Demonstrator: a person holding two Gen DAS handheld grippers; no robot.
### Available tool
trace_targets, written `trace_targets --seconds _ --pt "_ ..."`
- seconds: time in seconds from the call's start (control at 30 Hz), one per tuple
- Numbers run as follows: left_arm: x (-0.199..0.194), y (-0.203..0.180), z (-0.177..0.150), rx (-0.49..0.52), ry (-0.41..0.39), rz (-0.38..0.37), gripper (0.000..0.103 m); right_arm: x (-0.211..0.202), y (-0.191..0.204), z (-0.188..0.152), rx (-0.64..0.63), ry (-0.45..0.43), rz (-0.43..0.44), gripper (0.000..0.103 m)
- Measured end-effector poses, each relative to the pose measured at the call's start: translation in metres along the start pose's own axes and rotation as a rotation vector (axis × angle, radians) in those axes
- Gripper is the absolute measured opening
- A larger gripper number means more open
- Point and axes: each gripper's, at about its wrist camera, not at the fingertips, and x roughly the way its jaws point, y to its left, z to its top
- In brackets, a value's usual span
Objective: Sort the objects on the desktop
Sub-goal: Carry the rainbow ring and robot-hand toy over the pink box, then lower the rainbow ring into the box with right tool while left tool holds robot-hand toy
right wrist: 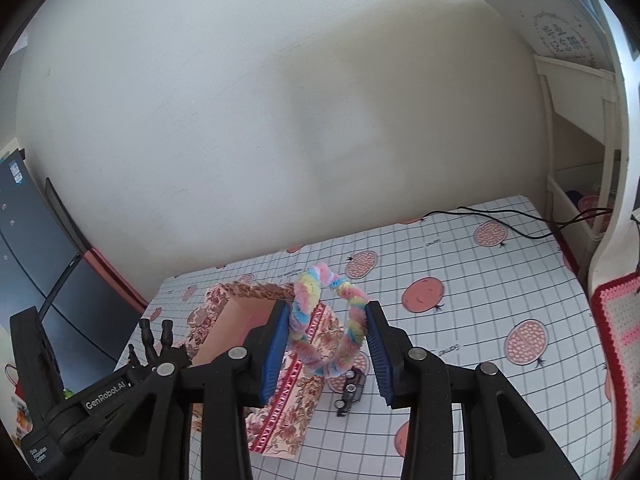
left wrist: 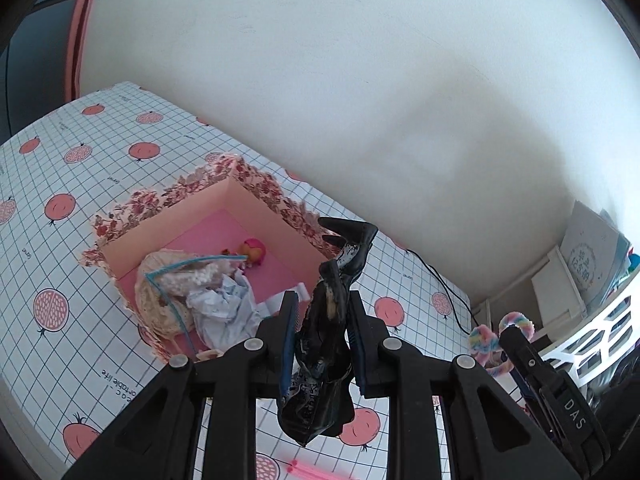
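My left gripper (left wrist: 322,296) is shut on a pair of black glossy high-heeled boots (left wrist: 352,250), heels pointing away, hanging over the near edge of a floral box (left wrist: 260,208) with a pink inside. A lace piece, a zip bag (left wrist: 192,276), crumpled paper and a small doll toy (left wrist: 252,252) lie in that box. My right gripper (right wrist: 328,306) is shut on a pastel rainbow fuzzy loop (right wrist: 304,304), held above the tablecloth beside the floral box (right wrist: 240,320). The right gripper (left wrist: 516,340) with the fuzzy loop (left wrist: 518,320) also shows at the right of the left wrist view.
A small dark toy car (right wrist: 350,392) sits on the grid tablecloth (right wrist: 480,320) under the loop. Pink sticks (left wrist: 304,470) lie near the front. A black cable (right wrist: 520,232) runs along the back right. A white shelf (right wrist: 576,120) and crochet mat (right wrist: 620,320) stand right; a wall is behind.
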Motion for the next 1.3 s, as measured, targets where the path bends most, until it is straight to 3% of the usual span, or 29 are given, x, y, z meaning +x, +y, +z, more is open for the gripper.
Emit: trace_targets --seconds 0.7,1.3 --pt "-0.031 0.087 0.031 -0.157 -0.101 0.033 0.025 0.036 0.079 -0.036 -0.129 0.089 0.090 0.041" --pt "0.013 0.107 0.029 -0.171 -0.007 0.061 0.025 0.090 0.100 -0.066 -0.180 0.203 0.097 0.041"
